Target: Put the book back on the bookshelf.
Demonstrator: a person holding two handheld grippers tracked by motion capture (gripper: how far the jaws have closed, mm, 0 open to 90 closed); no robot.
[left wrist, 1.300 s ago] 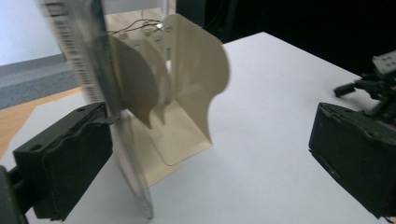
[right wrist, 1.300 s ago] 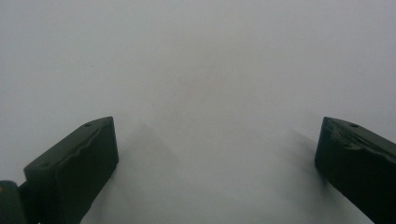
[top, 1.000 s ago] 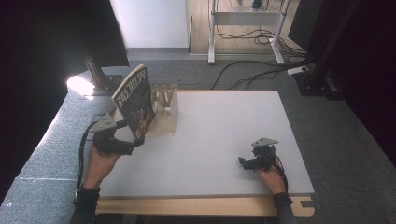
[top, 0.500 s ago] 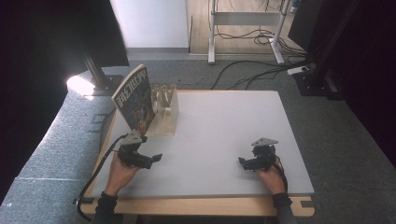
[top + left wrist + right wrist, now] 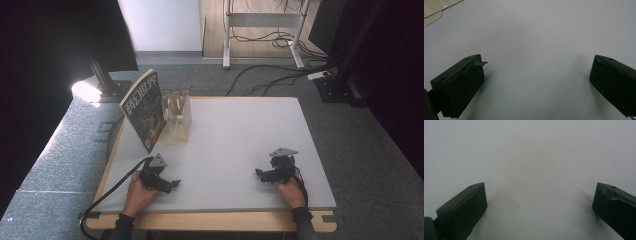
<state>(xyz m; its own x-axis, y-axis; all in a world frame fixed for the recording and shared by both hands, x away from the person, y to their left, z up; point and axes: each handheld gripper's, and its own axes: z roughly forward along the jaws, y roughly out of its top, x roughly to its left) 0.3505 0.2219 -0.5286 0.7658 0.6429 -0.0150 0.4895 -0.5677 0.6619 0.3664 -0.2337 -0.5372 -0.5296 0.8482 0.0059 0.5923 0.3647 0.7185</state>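
A magazine (image 5: 145,107) stands upright, leaning in a clear slotted rack (image 5: 177,117) at the table's back left. My left gripper (image 5: 170,184) rests low on the white table top (image 5: 240,140) near the front left, well in front of the rack. Its jaws are wide apart with nothing between them, as the left gripper view (image 5: 536,82) shows. My right gripper (image 5: 260,174) lies near the front right, also open and empty, with bare table between its fingers (image 5: 464,210).
The rack's clear base corner (image 5: 431,11) shows at the top left of the left gripper view. A black cable (image 5: 107,200) trails off the table's front left edge. Beyond the table lie floor cables (image 5: 270,75) and a desk frame (image 5: 260,20).
My left gripper has let go of the magazine, which now stands in the rack, and has drawn back to the front left of the table. The right gripper has stayed put.
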